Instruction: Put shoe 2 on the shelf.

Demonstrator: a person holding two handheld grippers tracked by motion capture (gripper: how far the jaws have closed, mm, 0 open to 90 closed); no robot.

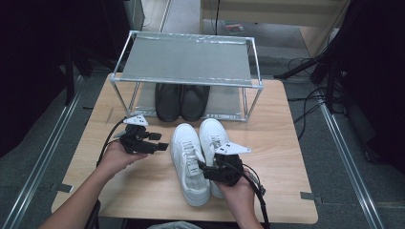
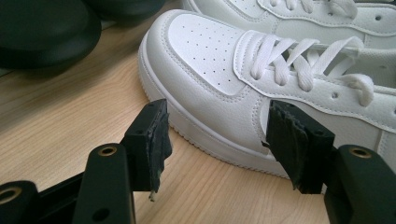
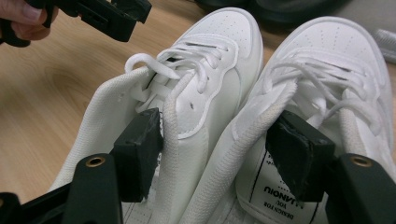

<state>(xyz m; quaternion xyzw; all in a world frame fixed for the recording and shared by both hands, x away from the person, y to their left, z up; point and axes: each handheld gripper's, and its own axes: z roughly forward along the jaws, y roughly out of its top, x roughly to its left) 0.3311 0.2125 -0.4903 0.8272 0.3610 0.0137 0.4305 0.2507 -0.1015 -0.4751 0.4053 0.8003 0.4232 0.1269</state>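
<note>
Two white sneakers stand side by side on the wooden table, the left sneaker [image 1: 187, 160] [image 3: 210, 84] and the right sneaker [image 1: 212, 136] [image 3: 336, 60], toes toward the rack. My right gripper [image 1: 204, 168] [image 3: 215, 149] reaches in at their heels, one jaw inside each shoe, with the two inner collar walls between the pads. The walls look unsqueezed and the jaws stand wide, open. My left gripper [image 1: 163, 143] [image 2: 215, 140] hovers low over the table to the left of the left sneaker [image 2: 205, 60], open and empty, jaws pointing at its toe side.
A metal-framed shoe rack [image 1: 186, 59] stands at the table's far side, with a pair of black shoes [image 1: 181, 101] [image 2: 42, 32] on its lower shelf just beyond the sneakers' toes. Bare wooden table [image 1: 286, 167] lies to the right and left front.
</note>
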